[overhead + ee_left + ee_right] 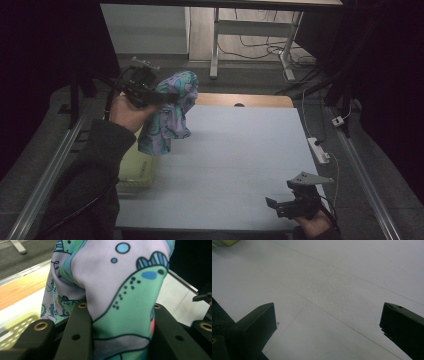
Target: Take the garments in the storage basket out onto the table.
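Left gripper lifting a patterned cloth out of the basket; right gripper waiting.

The left gripper (120, 322) has its jaws clamped on a bunched fold of the patterned cloth (172, 107), which hangs above the table's (240, 160) far left, its lower end over the pale yellow-green basket (137, 172) at the left edge. The right gripper (328, 322) sits at the near right with its jaws wide apart over bare tabletop, holding nothing. Judged step: carrying the cloth clear of the basket. The next move likely calls for lowering it onto open table and bringing the right gripper to a free edge.
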`<action>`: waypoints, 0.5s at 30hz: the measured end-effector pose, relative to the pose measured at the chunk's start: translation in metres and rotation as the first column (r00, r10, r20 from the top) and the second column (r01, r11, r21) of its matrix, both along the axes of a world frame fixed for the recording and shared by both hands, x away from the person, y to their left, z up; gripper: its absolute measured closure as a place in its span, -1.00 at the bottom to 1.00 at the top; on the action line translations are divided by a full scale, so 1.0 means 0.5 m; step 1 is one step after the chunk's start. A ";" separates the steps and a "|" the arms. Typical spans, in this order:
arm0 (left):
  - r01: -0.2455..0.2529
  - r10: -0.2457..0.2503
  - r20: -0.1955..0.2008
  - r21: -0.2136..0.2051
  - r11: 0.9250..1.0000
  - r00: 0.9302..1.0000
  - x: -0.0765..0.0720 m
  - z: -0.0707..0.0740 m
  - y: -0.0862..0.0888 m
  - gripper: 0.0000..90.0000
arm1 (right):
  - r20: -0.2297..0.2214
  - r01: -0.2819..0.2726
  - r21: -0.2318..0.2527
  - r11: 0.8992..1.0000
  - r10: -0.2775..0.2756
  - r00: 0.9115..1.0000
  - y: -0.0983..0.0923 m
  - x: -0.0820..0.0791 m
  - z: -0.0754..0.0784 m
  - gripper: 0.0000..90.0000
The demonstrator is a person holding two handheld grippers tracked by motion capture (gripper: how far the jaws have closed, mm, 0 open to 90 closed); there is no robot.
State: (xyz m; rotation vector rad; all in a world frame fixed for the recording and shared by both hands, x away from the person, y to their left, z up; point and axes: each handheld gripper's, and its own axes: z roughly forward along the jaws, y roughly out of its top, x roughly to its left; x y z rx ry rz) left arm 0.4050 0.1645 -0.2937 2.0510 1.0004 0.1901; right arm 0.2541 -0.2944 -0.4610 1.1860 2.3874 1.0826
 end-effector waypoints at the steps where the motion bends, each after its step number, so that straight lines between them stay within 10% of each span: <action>1: 0.005 -0.005 0.003 0.000 1.000 1.000 0.002 0.001 -0.007 0.57 | 0.001 -0.001 0.001 1.000 0.001 1.000 0.000 0.000 0.000 -0.99; 15: 0.091 -0.091 0.005 -0.003 0.996 0.996 0.024 -0.013 -0.114 0.56 | 0.001 -0.004 0.004 1.000 0.004 1.000 0.000 -0.001 0.000 -0.99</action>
